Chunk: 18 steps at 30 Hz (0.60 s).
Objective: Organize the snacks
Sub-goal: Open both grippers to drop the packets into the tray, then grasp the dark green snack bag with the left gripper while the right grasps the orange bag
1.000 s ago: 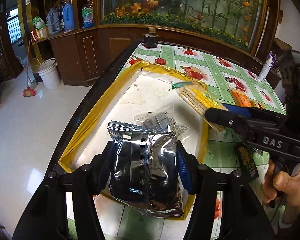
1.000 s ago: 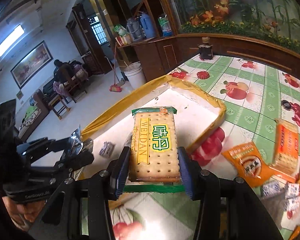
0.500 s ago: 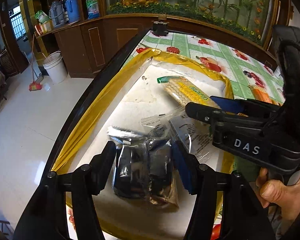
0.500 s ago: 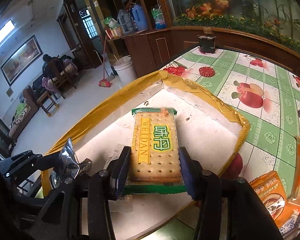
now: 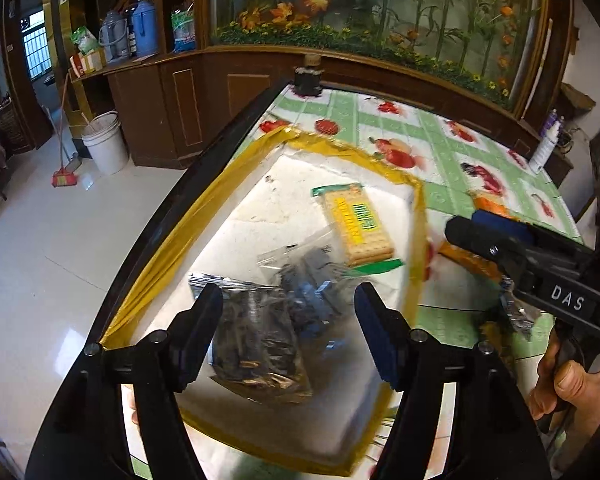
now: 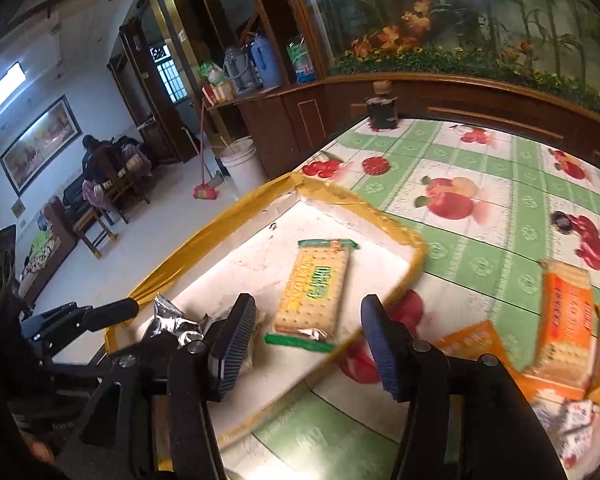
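A shallow white tray [image 5: 260,216] edged with yellow tape is seen at the corner of a table [image 6: 480,240] covered in a fruit-patterned cloth. Inside the tray, a cracker pack [image 6: 312,292] with a green label lies flat near its far side, and a silver foil bag [image 5: 256,340] lies nearer, beside a clear plastic packet [image 5: 300,256]. The left gripper [image 5: 288,332] is held above the foil bag, jaws just opened, the bag released. The right gripper [image 6: 308,340] is likewise spread, jaws just opened, the cracker pack let go. Orange snack packs [image 6: 564,320] lie on the cloth outside the tray.
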### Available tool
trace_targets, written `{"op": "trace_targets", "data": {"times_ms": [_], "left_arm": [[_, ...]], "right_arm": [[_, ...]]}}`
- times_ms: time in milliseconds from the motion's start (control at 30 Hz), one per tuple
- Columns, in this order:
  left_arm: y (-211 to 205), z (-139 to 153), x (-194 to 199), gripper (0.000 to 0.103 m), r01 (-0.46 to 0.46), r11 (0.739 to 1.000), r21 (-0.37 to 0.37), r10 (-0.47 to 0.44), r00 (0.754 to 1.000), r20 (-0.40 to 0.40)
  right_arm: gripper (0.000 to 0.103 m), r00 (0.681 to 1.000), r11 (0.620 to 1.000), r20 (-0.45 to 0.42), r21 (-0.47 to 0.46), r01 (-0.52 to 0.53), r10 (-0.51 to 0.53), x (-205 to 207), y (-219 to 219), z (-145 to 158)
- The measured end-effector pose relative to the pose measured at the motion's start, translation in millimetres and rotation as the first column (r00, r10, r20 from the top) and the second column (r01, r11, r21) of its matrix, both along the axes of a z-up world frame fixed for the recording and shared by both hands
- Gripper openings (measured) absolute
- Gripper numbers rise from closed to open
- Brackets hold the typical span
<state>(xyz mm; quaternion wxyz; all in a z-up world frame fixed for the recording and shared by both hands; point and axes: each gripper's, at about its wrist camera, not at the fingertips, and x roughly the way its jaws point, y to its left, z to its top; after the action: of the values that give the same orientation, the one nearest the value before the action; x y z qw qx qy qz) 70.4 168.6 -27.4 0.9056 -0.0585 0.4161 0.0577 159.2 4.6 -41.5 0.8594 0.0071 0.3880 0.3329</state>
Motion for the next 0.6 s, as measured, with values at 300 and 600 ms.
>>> {"op": "trace_targets", "data": {"times_ms": [300, 600], "left_arm": [[-71.7, 11.8, -8.7, 0.074, 0.156, 0.988, -0.010, -0.155, 0.988, 0.026], [-151.5, -19.0, -13.2, 0.074, 0.247, 0.969, -0.025, -0.248, 0.967, -0.061]], "right_arm": [[0.062, 0.986, 0.986, 0.012, -0.002, 0.166, -0.166, -40.8, -122.5, -2.2], [0.065, 0.940, 0.940, 0.016, -0.038, 0.340, -0.340, -81.8, -229.2, -16.0]]}}
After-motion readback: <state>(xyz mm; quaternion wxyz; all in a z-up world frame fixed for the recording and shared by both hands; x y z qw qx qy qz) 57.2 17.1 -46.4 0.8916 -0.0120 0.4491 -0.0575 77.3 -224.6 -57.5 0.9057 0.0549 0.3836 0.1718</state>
